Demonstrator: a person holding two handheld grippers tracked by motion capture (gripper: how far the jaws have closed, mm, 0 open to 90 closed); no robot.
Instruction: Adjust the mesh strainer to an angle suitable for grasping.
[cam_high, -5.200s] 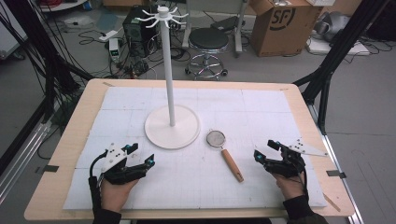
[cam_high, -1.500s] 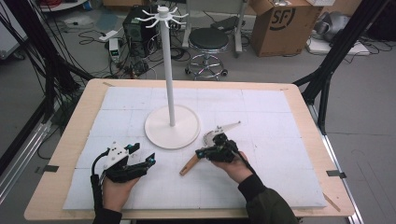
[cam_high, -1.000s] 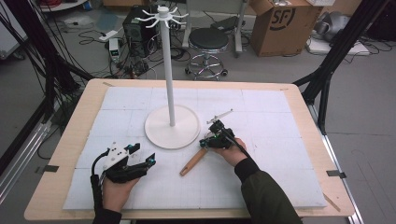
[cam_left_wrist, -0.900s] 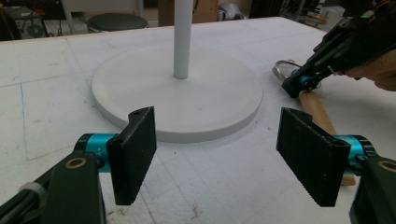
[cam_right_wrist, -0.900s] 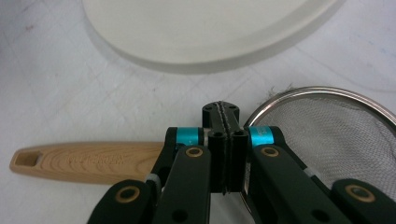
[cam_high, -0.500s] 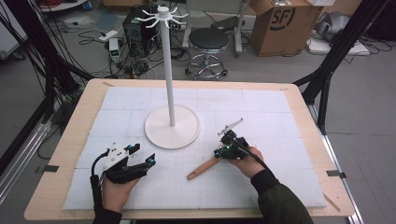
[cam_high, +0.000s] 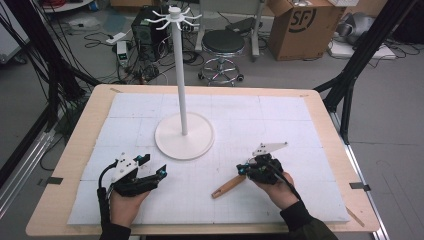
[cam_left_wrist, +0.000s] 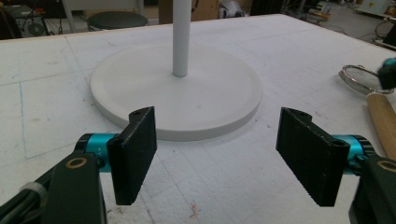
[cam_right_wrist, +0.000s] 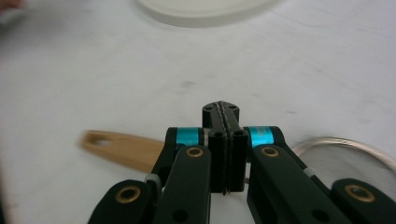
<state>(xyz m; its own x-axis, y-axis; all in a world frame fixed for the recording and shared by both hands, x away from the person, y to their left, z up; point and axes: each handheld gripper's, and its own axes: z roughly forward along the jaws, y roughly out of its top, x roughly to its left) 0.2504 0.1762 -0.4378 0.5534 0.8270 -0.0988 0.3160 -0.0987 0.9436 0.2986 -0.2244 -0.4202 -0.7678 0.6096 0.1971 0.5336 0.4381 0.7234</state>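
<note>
Two closed jaws of the right gripper (cam_right_wrist: 223, 154) are seen above the strainer (cam_right_wrist: 348, 156), whose wooden handle (cam_right_wrist: 122, 147) lies to its left; whether anything is pinched cannot be told. A low, level pinch at the neck would be advised. The left gripper (cam_left_wrist: 224, 156) is spread wide.

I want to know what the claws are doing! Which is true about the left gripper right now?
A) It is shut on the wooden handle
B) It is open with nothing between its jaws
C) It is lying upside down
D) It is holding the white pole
B: the left gripper has its jaws spread wide, with only the white mat between them.
</note>
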